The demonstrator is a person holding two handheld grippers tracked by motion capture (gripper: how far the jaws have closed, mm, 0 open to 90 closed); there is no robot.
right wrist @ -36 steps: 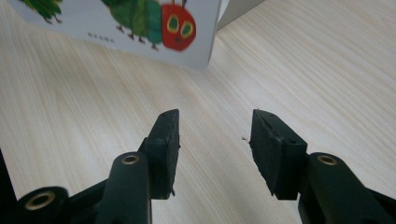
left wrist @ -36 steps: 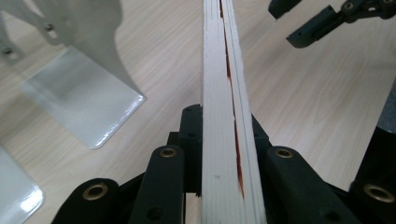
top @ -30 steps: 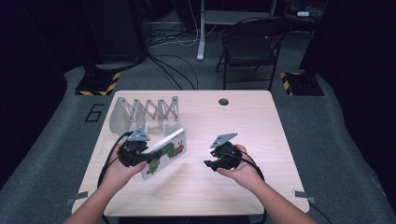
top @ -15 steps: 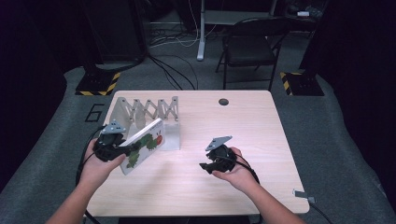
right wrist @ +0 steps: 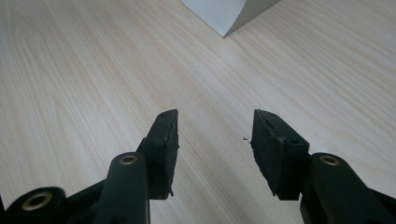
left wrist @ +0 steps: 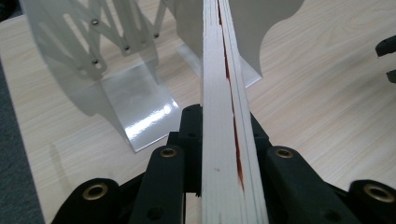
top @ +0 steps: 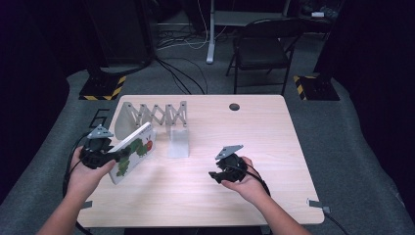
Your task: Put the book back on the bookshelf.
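Observation:
A white picture book (top: 135, 151) with a green caterpillar on its cover stands tilted on edge over the table's left side, just in front of the grey accordion book rack (top: 155, 115). My left gripper (top: 117, 156) is shut on the book's near edge. In the left gripper view the book (left wrist: 224, 93) runs edge-on between the black jaws, with the rack's plates (left wrist: 88, 56) behind it. My right gripper (top: 219, 174) rests low over bare wood right of centre, open and holding nothing; the right gripper view shows its gap (right wrist: 215, 135) above the tabletop.
The rack's shiny end plate (top: 178, 143) juts onto the table between the two grippers, and its corner (right wrist: 229, 14) lies ahead of the right jaws. A dark round hole (top: 234, 106) marks the far edge. A folding chair (top: 259, 49) and cables are beyond the table.
My left gripper has carried the book leftward and stood it more upright near the rack's left end. The right gripper has shifted slightly left and stays open.

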